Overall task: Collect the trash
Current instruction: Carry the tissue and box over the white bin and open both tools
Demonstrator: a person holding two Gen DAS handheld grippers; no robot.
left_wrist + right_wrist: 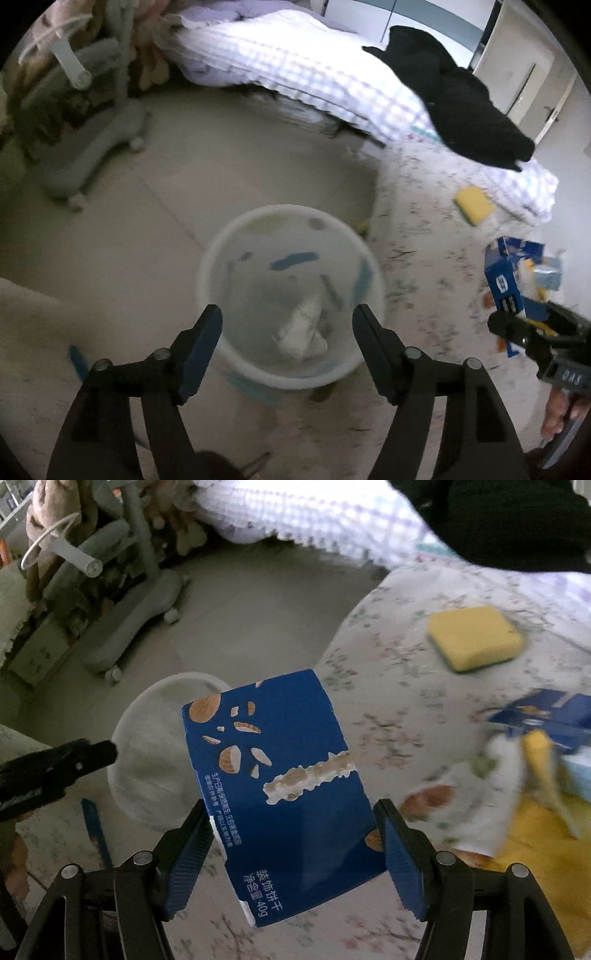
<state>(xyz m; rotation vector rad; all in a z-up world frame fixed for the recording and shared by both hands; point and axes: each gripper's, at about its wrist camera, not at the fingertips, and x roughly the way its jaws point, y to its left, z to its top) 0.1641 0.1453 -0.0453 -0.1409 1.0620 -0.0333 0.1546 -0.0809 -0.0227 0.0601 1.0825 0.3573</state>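
Note:
My right gripper [293, 853] is shut on a blue biscuit box [280, 794] and holds it in the air, right of a white trash bin [147, 746]. In the left wrist view the bin [221, 254] stands on the floor with crumpled white paper [303, 328] inside. My left gripper [288, 350] is open and empty just above the bin's near rim. The box [504, 284] and the right gripper [517, 325] show at the right edge of that view.
A yellow sponge [476, 637] lies on a floral cloth [399, 709]. More blue and yellow wrappers [546, 731] lie at the right. A grey wheeled chair base [85, 147], a bed with checked bedding [314, 70] and a black garment [461, 99] stand behind.

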